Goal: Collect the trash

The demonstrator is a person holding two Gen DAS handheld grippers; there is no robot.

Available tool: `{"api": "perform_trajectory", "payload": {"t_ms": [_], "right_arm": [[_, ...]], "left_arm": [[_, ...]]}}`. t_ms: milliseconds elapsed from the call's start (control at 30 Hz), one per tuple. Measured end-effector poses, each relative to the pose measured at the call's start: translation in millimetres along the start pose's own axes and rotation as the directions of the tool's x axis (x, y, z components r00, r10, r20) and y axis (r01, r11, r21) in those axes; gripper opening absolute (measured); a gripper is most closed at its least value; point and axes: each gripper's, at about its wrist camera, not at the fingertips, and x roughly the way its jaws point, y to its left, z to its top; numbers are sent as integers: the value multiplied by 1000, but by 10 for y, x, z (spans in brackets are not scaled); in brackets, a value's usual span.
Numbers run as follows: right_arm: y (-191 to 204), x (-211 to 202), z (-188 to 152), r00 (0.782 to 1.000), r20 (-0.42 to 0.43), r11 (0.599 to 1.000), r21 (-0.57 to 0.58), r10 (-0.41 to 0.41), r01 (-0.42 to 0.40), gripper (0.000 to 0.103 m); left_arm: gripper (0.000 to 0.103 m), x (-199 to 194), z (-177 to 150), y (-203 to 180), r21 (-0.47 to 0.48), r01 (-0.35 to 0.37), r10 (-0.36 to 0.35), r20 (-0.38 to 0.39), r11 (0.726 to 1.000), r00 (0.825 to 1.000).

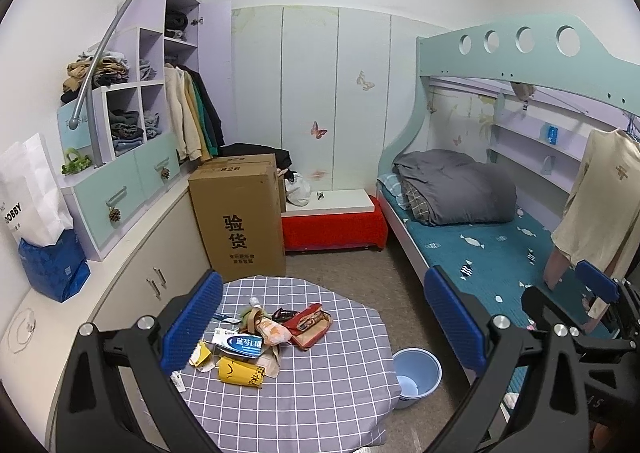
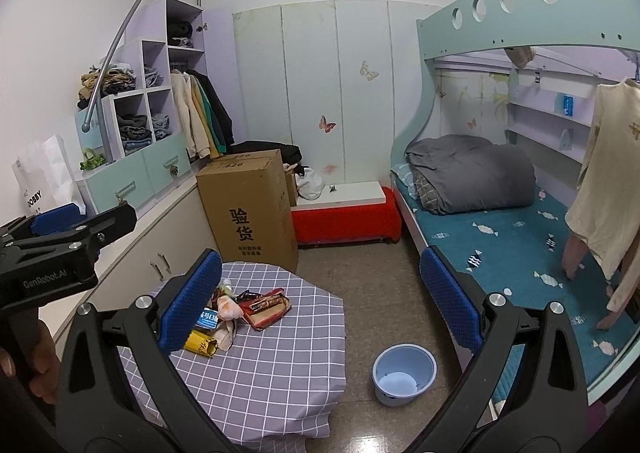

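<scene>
A pile of trash lies on a small table with a grey checked cloth [image 1: 320, 393]: a blue-and-white toothpaste box [image 1: 238, 345], a yellow wrapper [image 1: 240, 371], a peach wrapper [image 1: 274, 333] and a red packet [image 1: 310, 323]. My left gripper [image 1: 324, 321] hovers open above and before the pile, holding nothing. In the right wrist view the same pile [image 2: 240, 313] sits beside the left finger of my right gripper [image 2: 320, 299], which is also open and holds nothing. A light blue bin [image 2: 404, 375] stands on the floor to the right of the table [image 2: 272, 373].
A tall cardboard box [image 1: 240, 221] stands behind the table, with a low red bench [image 1: 334, 229] beside it. White cabinets [image 1: 152, 253] run along the left; a bunk bed [image 1: 480, 245] fills the right. A hand [image 2: 36, 357] holds the left gripper's handle.
</scene>
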Motion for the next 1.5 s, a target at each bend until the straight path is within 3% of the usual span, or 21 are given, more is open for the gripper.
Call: {"api": "perform_trajectory", "payload": {"t_ms": [867,1500], "right_arm": [[-162,137,-8,1000,-26,999,54,8,-7,97],[-75,100,85,999,-21,999,18,34,-34,97]], "left_arm": [[99,-6,56,92,-17,-55,56,25,998,998],[99,-9,68,206,-38,-91,91,7,995,996]]}}
